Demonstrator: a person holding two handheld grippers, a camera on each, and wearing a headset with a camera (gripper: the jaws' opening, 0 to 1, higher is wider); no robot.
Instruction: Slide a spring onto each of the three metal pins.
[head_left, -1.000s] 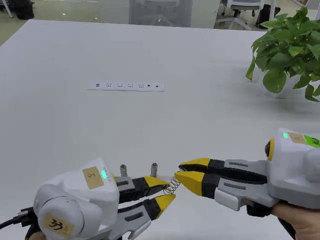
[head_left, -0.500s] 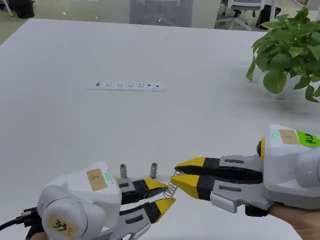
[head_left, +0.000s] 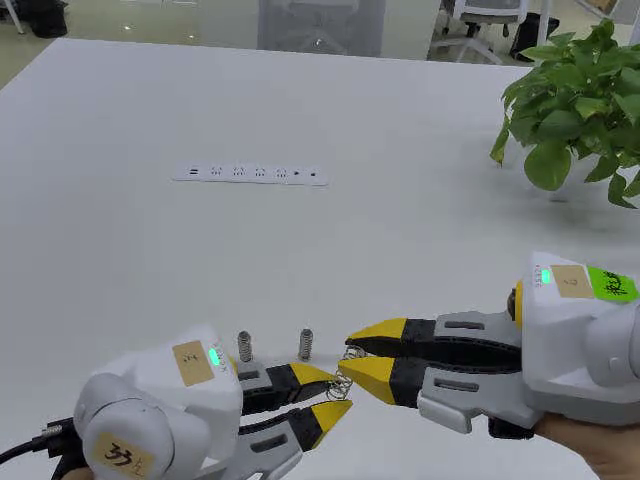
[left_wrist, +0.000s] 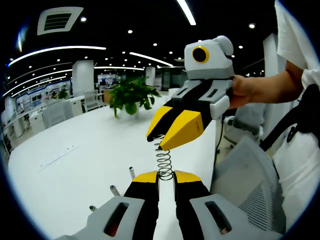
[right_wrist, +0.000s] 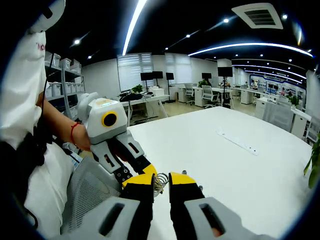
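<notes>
the right tongs (head_left: 348, 355) have sunk toward the left tongs (head_left: 337, 390); both narrow, seemingly pinching the spring (head_left: 342, 382) by its ends, axis tip to tip; pins (head_left: 306, 344) just beyond the left.

Bench stock, counted by kind.
Grippers: two, yellow-tipped, one left gripper (head_left: 328, 392) and one right gripper (head_left: 358, 350). Loose spring (head_left: 343, 381): one, spanning the two sets of tips. Upright pins (left_wrist: 131, 172): three in a row in the left gripper view; the head view shows two of them, each with a coil around it. Power strip (head_left: 250, 173): one, white. Potted plant (head_left: 575, 95): one. Table (head_left: 150, 260): one, white.
</notes>
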